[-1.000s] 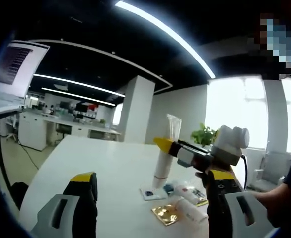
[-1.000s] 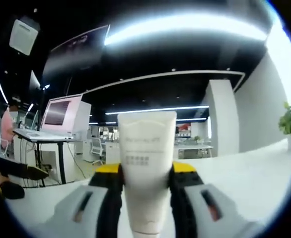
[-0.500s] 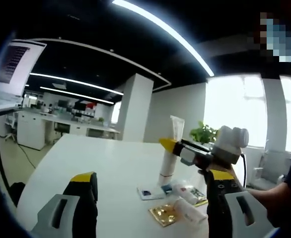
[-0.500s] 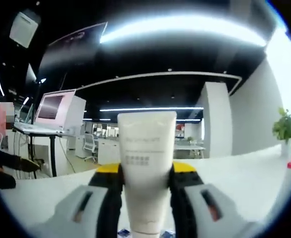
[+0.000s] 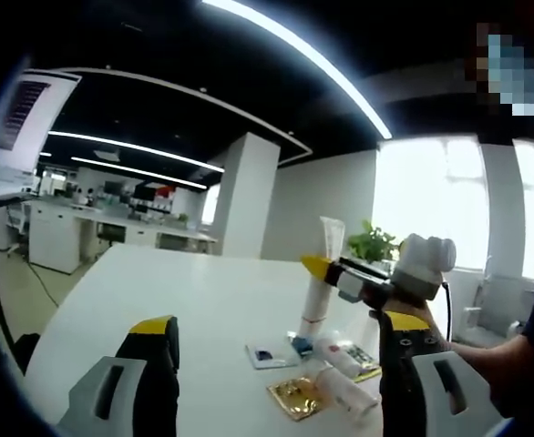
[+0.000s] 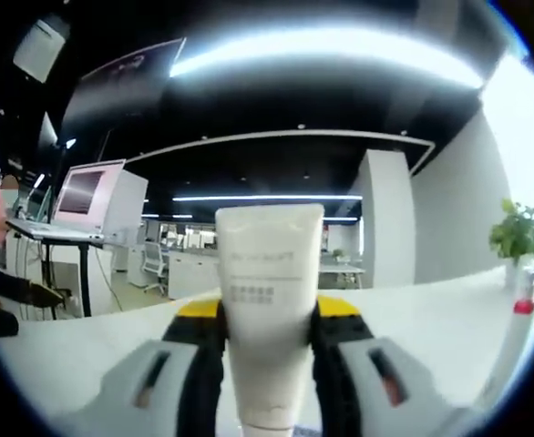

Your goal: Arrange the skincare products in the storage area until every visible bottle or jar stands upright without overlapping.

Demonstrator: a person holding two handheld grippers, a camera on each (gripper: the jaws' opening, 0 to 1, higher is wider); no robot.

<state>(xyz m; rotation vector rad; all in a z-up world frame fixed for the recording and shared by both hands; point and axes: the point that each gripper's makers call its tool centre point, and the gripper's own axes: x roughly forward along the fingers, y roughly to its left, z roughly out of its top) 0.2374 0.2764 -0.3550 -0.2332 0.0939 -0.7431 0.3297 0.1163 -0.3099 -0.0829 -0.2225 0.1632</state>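
Your right claw (image 6: 267,341) is clamped on a white tube (image 6: 269,309), which stands upright between the two yellow-tipped jaws at the centre of the right gripper view, its flat crimped end up. Small grey print shows on the tube's face. Behind it lies the white counter (image 6: 431,319), with a potted plant (image 6: 515,238) at the right edge of the frame and a monitor (image 6: 89,196) on a desk at the left.

In the left gripper view, your left claw (image 5: 276,364) is spread wide with nothing between its jaws; they rise from the bottom of the frame, well apart. To the right of centre you see the right claw (image 5: 326,270) holding the same tube (image 5: 320,291) upright, its lower end on or just above the counter (image 5: 194,300); you cannot tell which. Just beside the tube's base, in the lower middle of the frame, lie a small flat white packet (image 5: 269,355), a white bottle (image 5: 340,354) on its side, a gold packet (image 5: 296,398) and a second white tube (image 5: 344,395) lying flat. A person's arm (image 5: 508,364) shows at the right edge.
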